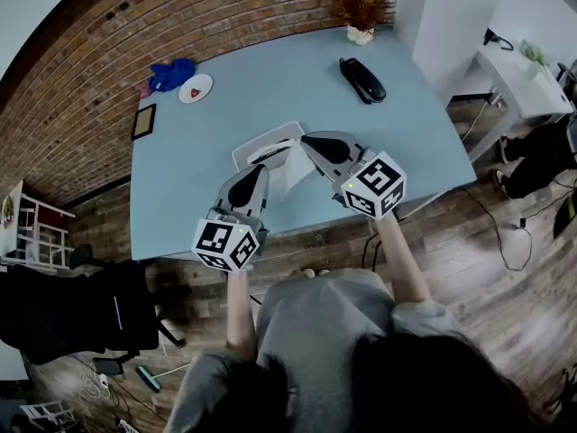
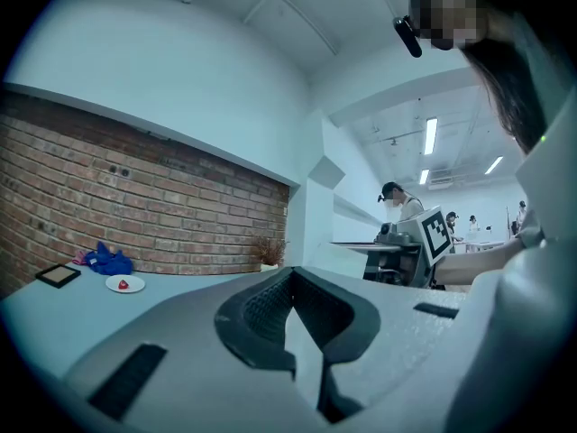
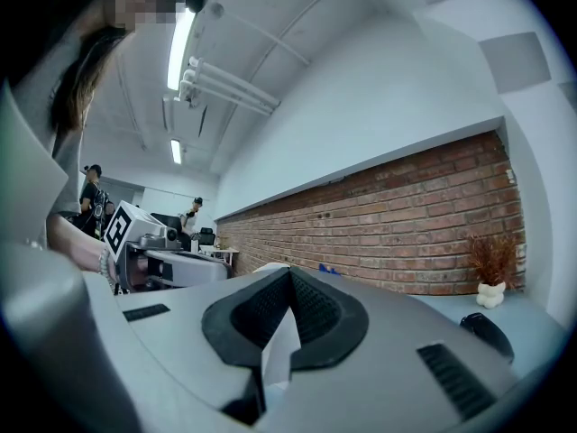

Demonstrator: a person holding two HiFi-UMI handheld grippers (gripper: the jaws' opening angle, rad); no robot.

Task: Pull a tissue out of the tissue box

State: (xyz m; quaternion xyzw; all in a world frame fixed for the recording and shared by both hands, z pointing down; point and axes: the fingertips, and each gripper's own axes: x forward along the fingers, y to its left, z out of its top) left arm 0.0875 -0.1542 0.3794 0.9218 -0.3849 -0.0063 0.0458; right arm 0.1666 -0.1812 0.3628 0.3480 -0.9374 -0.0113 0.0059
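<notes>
Surface: one light blue table (image 1: 225,97), set against a brick wall (image 1: 180,16) on a wood plank floor (image 1: 505,314). One white desk (image 1: 518,84) stands to the right of the table and one black chair (image 1: 81,309) to the left, both well clear of it. In both gripper views other people show far back in the room, too small to count with confidence. Items on the table, counted: one white tissue box (image 1: 257,147) near the front edge; one tissue (image 1: 290,177), hanging just in front of the box between the two tools; one white plate (image 1: 196,88) with a small red item on it; one blue cloth (image 1: 171,73) just beside the plate, toward the wall; one dark frame (image 1: 143,122) at the left edge; one black handset (image 1: 361,79) toward the right; one dried plant (image 1: 361,12) in a white pot at the far edge. Tools: two. The left gripper (image 1: 278,152) is clenched, and its own view shows a pale strip of tissue pinched between the pads. The right gripper (image 1: 305,141) is likewise clenched on the tissue, with a folded white sheet showing between its pads. Both tips sit close together above the box, and both tools lie level.
</notes>
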